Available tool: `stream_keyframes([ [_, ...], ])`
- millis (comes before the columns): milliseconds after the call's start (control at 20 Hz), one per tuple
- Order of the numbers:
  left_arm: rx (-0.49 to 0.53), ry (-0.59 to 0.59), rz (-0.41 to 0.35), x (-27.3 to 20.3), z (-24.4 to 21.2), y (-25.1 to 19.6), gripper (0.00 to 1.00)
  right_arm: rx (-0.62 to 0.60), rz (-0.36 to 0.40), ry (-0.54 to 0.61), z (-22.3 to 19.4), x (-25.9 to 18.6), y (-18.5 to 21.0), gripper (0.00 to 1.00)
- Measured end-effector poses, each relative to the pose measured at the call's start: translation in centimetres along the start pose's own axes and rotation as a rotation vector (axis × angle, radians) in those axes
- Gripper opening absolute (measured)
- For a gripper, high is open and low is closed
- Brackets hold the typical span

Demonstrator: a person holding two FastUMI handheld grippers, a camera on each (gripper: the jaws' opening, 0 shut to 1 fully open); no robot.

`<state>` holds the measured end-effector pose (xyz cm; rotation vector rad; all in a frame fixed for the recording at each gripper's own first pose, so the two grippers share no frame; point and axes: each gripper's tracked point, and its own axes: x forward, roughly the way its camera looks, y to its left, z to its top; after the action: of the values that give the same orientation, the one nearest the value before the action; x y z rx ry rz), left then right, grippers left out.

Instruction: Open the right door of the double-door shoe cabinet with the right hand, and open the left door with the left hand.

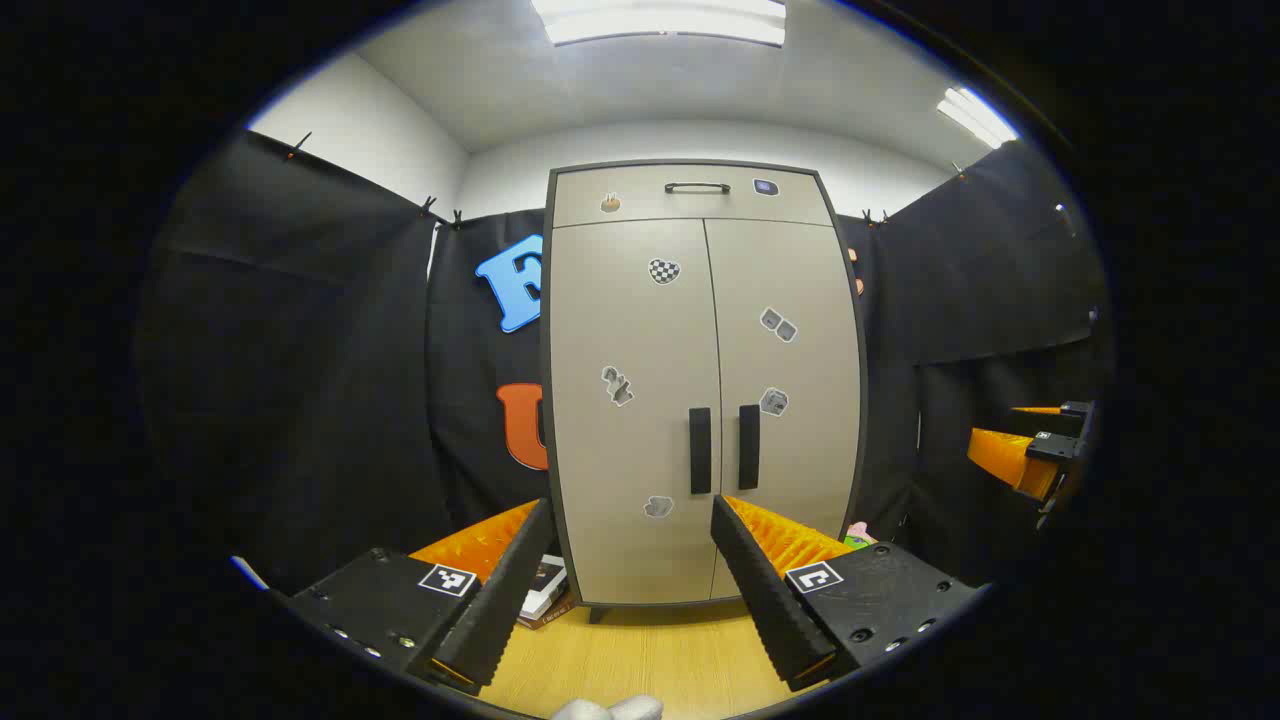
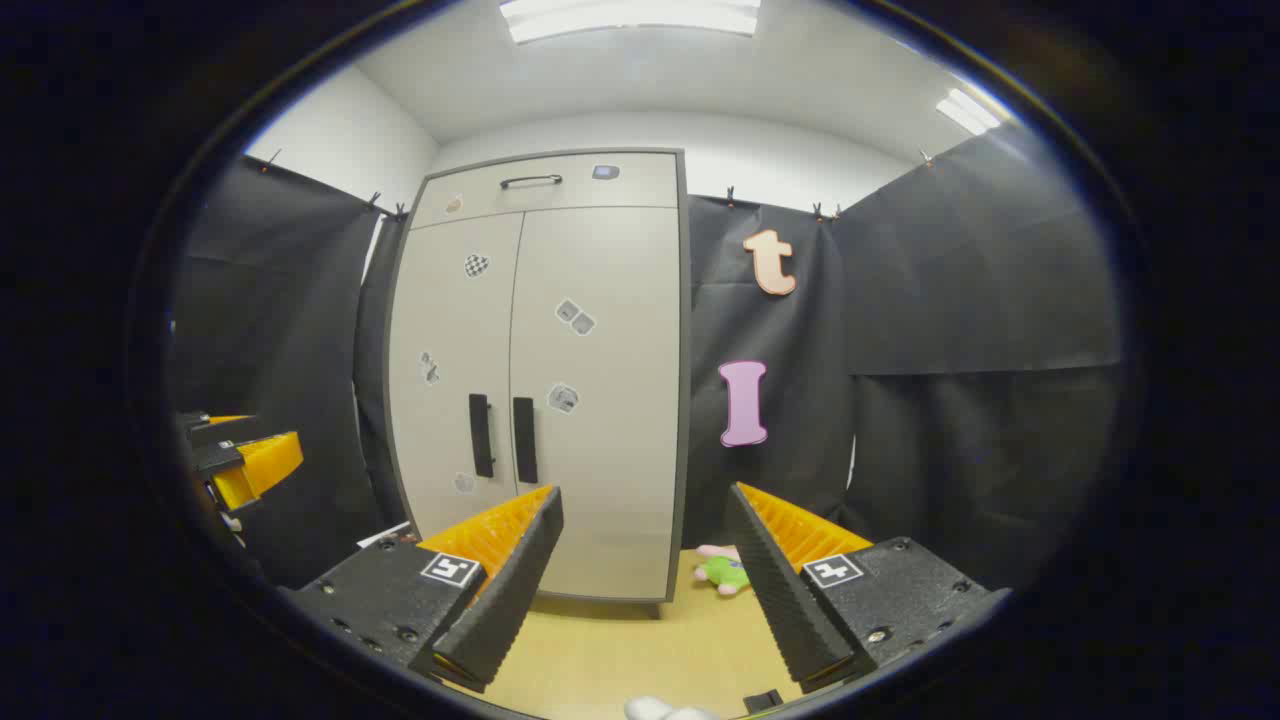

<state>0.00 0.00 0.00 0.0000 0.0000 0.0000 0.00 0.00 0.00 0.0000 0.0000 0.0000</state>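
1. Your left gripper [image 1: 630, 560], in the left gripper view: fingers spread wide, nothing between them, well short of the cabinet.
2. Your right gripper [image 2: 645, 560], in the right gripper view: fingers likewise wide apart and holding nothing.
3. A small white object [image 1: 608, 709] sits at the bottom edge under your left fingers; too cut off to tell what it is.
4. Wooden floor [image 1: 650, 660] runs from the fingers to the cabinet's foot.
5. Shoe cabinet [image 1: 700, 380] stands upright straight ahead of your left gripper, both doors closed, a drawer [image 1: 690, 195] with its own handle above them.
6. Left door handle [image 1: 699, 450] and right door handle [image 1: 749, 446] are two dark vertical bars side by side at the centre seam, neither touched.
7. Stickers [image 1: 663, 270] are scattered over both doors.
8. Books [image 1: 545, 590] lie on the floor by the cabinet's left corner.
9. From the right gripper view, the cabinet sits left of centre; a green and pink plush toy [image 2: 725, 570] lies on the floor near its right corner.
10. Your right gripper also shows at the right edge of the left gripper view, apart from the cabinet.
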Motion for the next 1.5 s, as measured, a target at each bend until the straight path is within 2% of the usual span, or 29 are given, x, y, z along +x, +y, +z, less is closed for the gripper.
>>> stream_keyframes([
  [900, -0.028, 0.020, 0.008, 0.0, -1.7, 0.2, 0.96, -0.024, -0.023, 0.002, -0.6, 1.3, 1.6, 1.00],
  [1250, -0.030, 0.056, 0.031, -2.6, -3.9, 2.7, 0.96, -0.022, -0.006, 0.016, -1.1, 5.4, 4.7, 1.00],
  [1500, -0.024, 0.076, 0.091, -3.2, -4.7, 4.1, 0.96, -0.011, 0.031, 0.020, -1.3, 10.7, 8.3, 1.00],
])
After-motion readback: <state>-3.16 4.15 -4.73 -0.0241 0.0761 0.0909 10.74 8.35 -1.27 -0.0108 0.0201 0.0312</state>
